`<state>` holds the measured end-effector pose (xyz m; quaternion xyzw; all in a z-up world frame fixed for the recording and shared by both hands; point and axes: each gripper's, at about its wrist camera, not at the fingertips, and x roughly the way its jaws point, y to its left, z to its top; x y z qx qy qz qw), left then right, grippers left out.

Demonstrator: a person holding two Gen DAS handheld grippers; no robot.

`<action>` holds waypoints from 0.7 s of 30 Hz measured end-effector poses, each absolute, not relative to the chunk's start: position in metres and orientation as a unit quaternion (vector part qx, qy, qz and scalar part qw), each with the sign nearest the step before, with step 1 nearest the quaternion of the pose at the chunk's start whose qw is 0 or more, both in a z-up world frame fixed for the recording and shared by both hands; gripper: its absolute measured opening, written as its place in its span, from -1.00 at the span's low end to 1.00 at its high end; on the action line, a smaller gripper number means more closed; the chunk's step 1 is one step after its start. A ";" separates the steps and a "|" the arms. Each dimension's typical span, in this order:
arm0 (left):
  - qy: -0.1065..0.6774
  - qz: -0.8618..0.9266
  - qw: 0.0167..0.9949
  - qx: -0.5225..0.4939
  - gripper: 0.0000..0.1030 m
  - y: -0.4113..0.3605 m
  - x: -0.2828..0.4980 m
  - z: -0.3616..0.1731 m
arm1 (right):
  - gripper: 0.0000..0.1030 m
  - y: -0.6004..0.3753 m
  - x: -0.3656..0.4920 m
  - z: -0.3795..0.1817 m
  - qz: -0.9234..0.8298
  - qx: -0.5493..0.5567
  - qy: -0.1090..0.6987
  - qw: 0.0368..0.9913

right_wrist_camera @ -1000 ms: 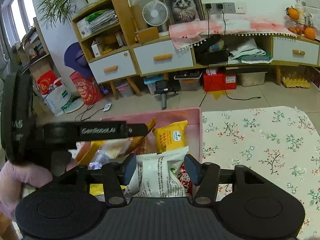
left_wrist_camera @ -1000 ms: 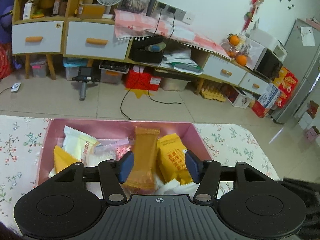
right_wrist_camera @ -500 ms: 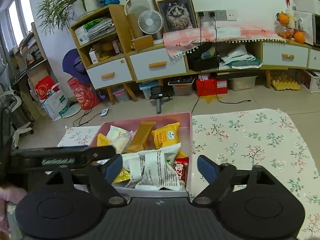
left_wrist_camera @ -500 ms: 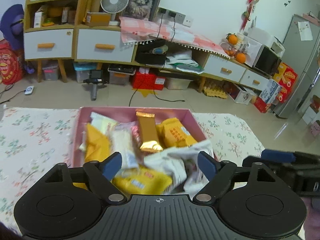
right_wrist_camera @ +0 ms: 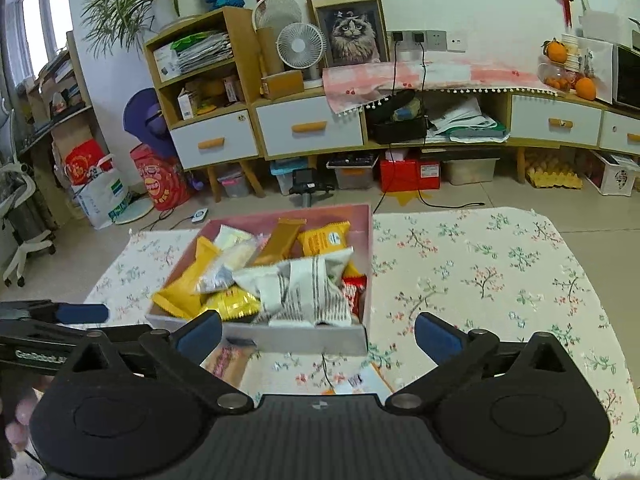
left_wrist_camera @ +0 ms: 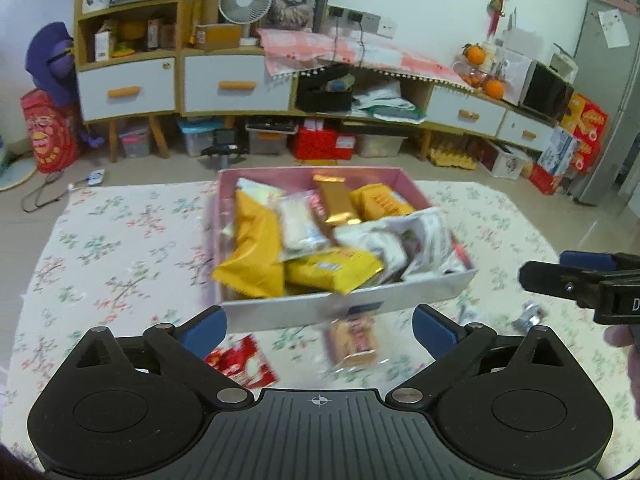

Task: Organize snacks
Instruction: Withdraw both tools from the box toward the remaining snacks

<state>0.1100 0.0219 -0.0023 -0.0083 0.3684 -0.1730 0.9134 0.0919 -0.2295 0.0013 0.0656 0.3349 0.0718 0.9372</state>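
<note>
Pink box [left_wrist_camera: 404,184] sits mid-table on floral cloth [left_wrist_camera: 120,240], piled with snacks: yellow packs, gold bar [left_wrist_camera: 334,200], white striped bag [right_wrist_camera: 304,288] on top near the front wall. Loose ones lie in front of the box: red pack [left_wrist_camera: 240,360], orange-pink pack [left_wrist_camera: 354,338], small silver wrapper [left_wrist_camera: 530,316]. Left gripper [left_wrist_camera: 320,322] jaws opening wide, nothing between; right gripper [right_wrist_camera: 318,334] same, opening, empty. Next likely: pick a loose pack. Centre jaws over it, come down flat on the cloth, pinch the middle, not a corner
</note>
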 end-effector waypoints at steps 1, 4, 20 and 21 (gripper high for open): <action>0.367 -0.166 0.915 -0.005 0.95 0.025 0.108 -0.007 | 0.50 -0.229 0.090 -0.002 0.071 0.059 0.337 0.937; 0.365 -0.156 0.918 0.006 0.95 0.033 0.102 -0.019 | 0.50 -0.226 0.086 -0.010 0.070 0.040 0.341 0.937; 0.359 -0.124 0.925 0.002 0.95 0.062 0.085 -0.079 | 0.50 -0.210 0.051 -0.074 0.112 -0.021 0.387 0.915; 0.359 -0.127 0.925 0.004 0.95 0.062 0.086 -0.082 | 0.50 -0.210 0.052 -0.076 0.114 -0.015 0.390 0.914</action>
